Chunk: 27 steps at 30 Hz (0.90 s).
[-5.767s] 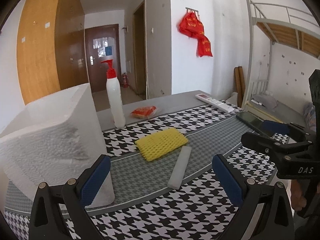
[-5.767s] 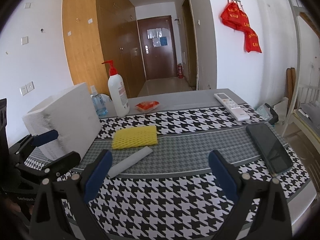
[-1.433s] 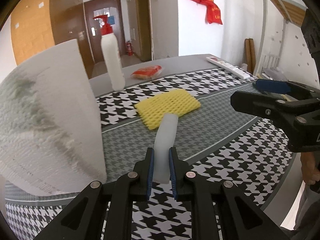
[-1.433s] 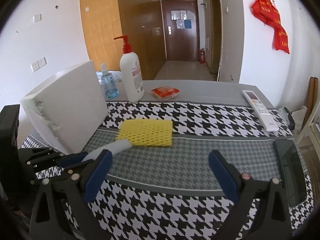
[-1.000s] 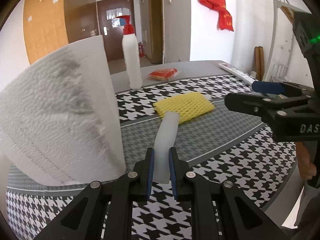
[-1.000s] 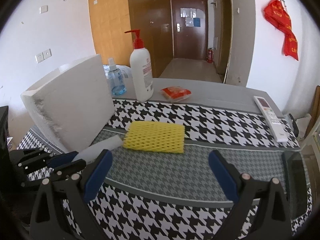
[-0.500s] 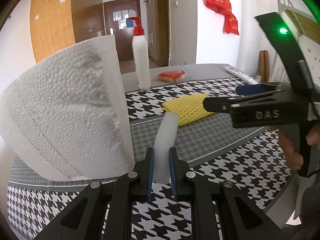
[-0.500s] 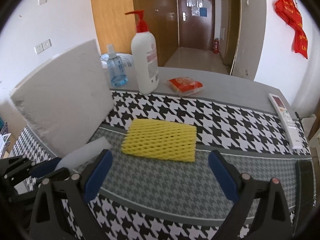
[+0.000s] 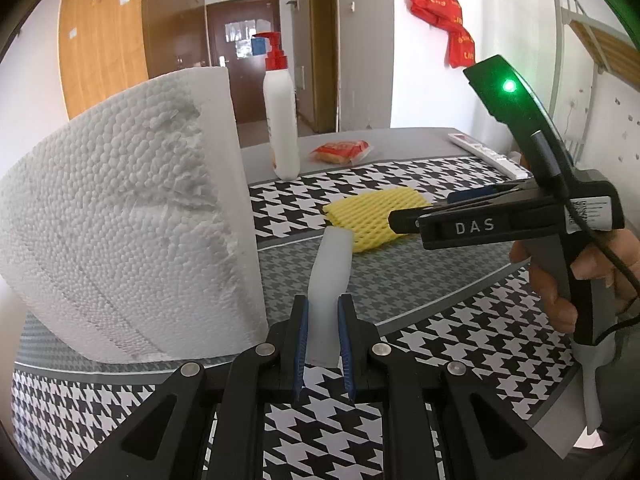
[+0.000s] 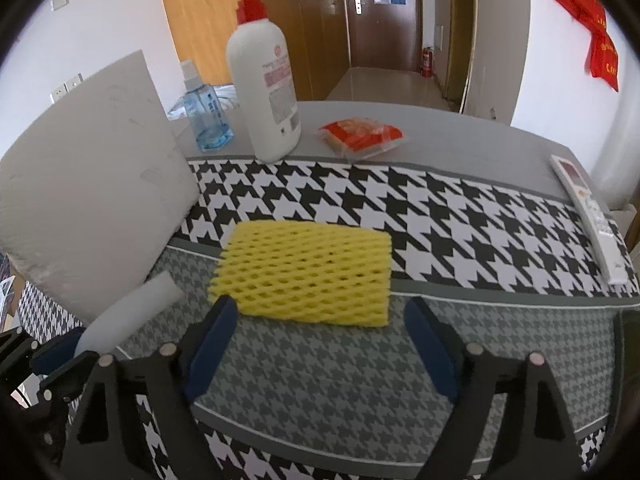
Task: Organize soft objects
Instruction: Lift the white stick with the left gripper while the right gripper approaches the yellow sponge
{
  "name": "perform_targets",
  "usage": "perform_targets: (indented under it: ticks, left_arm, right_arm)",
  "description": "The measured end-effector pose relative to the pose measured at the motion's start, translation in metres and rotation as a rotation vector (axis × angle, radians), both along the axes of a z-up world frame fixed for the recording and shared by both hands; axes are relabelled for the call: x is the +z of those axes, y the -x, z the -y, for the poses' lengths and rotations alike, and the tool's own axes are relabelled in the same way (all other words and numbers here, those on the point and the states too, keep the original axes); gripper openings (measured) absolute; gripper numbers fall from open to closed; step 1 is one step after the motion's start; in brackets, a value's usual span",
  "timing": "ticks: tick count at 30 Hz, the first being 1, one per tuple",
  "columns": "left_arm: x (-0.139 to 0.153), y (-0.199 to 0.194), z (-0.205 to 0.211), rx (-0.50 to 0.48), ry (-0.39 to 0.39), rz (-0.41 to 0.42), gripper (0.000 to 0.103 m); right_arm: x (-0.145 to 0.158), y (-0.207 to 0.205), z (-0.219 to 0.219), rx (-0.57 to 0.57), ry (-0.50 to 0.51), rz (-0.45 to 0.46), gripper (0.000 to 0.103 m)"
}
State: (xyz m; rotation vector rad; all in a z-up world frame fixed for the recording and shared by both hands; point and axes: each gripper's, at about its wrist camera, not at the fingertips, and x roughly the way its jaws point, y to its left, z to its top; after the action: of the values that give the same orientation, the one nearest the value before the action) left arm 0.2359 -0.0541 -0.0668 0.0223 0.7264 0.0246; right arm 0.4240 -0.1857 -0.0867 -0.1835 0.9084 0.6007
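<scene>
L gripper (image 9: pixel 323 344) clamps a smooth white foam tube (image 9: pixel 329 276) just right of a pebbly styrofoam block (image 9: pixel 132 216). R gripper (image 10: pixel 320 344) jaws are closing, not touching the yellow foam-net pad (image 10: pixel 306 272) lying flat mid houndstooth cloth (image 10: pixel 460 212).

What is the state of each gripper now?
Left gripper: shut on the white foam strip.
Right gripper: closing, nothing between its jaws yet.

The left gripper (image 9: pixel 323 344) pinches the near end of a white foam tube (image 9: pixel 331 276), which points far toward a yellow foam net (image 9: pixel 370 216). A white foam block (image 9: pixel 128 216) stands left. The right gripper (image 9: pixel 404 222), its jaws closing, hovers over the net.
</scene>
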Motion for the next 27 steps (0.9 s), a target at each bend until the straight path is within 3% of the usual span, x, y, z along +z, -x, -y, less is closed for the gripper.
perform_targets:
  ticks: [7,14,22,24,27]
  left_arm:
    - [0.000,0.000,0.001,-0.011,0.003,0.003,0.016]
    - [-0.001,-0.003,0.001,-0.010,0.007,0.000,0.016]
    - [0.001,0.001,0.002,-0.018,0.003,0.011,0.016]
    - [0.001,0.001,0.001,-0.014,0.005,0.011,0.016]
    - [0.001,0.002,0.001,-0.013,0.006,0.010,0.016]
  right_arm:
    - [-0.012,-0.009,0.000,0.000,0.012,-0.048,0.077]
    - [-0.014,-0.010,0.000,-0.002,0.030,-0.036,0.068]
    - [-0.013,-0.010,0.000,-0.021,0.057,-0.009,0.038]
    - [-0.013,-0.011,0.001,-0.019,0.052,-0.012,0.024]
    - [-0.013,-0.012,0.001,-0.021,0.052,-0.017,0.018]
